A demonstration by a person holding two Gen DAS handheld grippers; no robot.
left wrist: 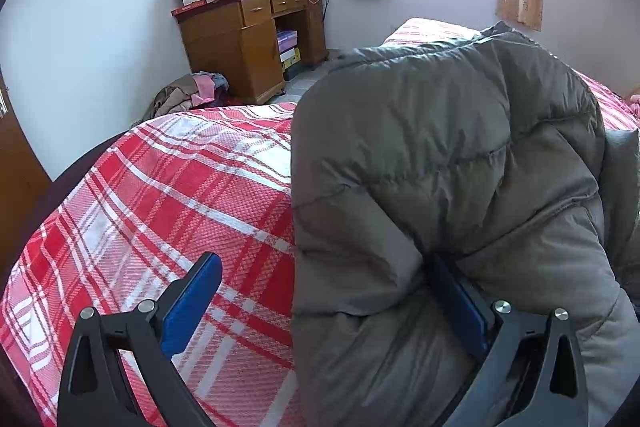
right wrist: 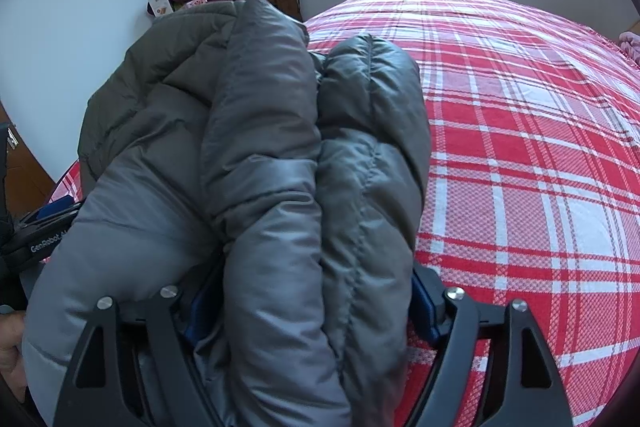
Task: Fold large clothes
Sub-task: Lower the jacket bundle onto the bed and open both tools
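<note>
Right wrist view showed the right gripper clenched on a thick bundle of the grey padded jacket, raised above the red plaid bed. Left wrist view showed the left gripper spread wide, 1 of its fingers buried in the jacket, the other bare. Judgement: folding was incomplete; the garment was bunched, not flat.

left gripper: jaws wide apart, right finger buried in cloth, left finger free. right gripper: jaws spread around thick bundle, pads pressed into it both sides.
</note>
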